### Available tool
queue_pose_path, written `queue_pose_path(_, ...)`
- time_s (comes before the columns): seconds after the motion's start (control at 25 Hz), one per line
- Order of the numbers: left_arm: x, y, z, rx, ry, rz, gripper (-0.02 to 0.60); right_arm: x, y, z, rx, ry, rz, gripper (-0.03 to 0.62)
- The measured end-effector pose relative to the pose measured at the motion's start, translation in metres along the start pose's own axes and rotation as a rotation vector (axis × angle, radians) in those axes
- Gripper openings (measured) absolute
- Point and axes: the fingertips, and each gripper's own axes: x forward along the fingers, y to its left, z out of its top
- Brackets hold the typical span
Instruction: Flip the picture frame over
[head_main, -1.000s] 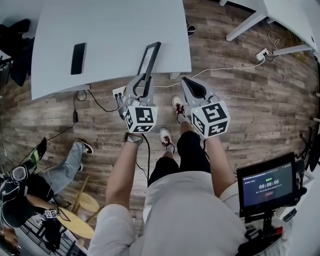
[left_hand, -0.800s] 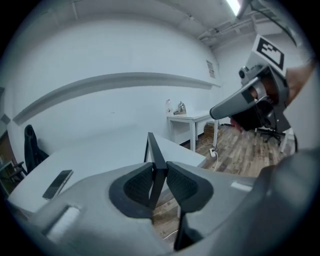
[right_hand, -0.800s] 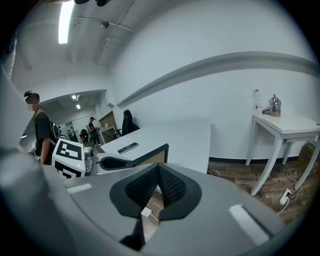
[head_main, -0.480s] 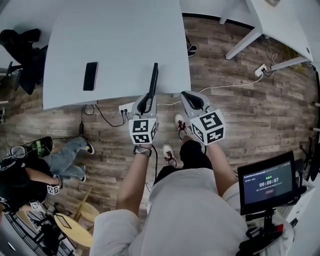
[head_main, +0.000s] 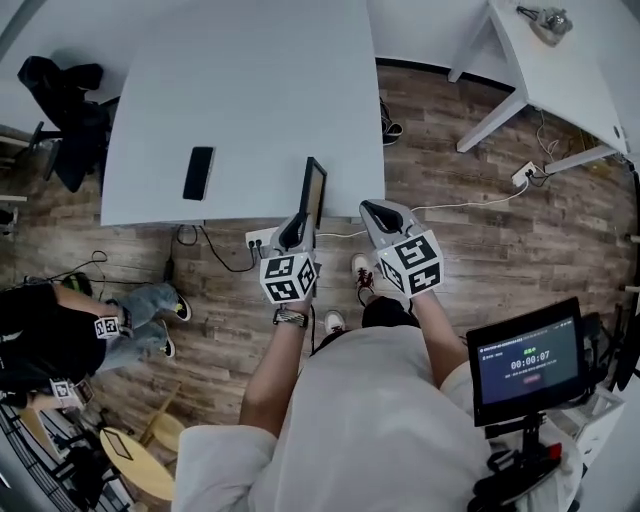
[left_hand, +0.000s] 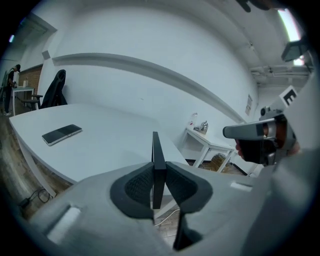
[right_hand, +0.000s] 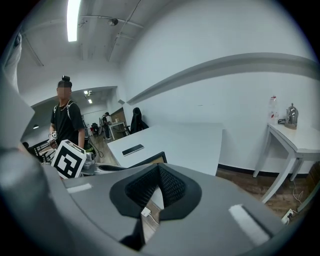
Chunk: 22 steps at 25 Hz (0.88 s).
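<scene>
Mid-flip: the left claw (head_main: 299, 226), its jaws just closing tighter, pinched the picture frame (head_main: 313, 188) upright on edge at the surface's (head_main: 250, 90) near edge. The right claw (head_main: 378, 212), pressed together and empty, hung just right. Next, likely: lowering the frame onto its other face.

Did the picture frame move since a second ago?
Yes. The picture frame has rolled at the table's near edge: its pale side faced the phone, now a brownish side faces away from it.
</scene>
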Motion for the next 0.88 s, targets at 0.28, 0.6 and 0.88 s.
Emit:
queue_pose_path(0.28, -0.004, 0.02, 0.0, -0.006, 0.033, 0.057, 0.072, 0.022, 0.005, 0.006, -0.032, 0.014, 0.051, 0.002)
queue_pose_path(0.6, -0.001, 0.035, 0.002, -0.112, 0.019, 0.096, 0.072, 0.047, 0.008, 0.003, -0.069, 0.049, 0.118, 0.002)
queue_pose_path(0.88, 0.023, 0.059, 0.0, -0.4, -0.035, 0.078, 0.072, 0.084, -0.009, -0.004, -0.081, 0.101, 0.157, 0.002)
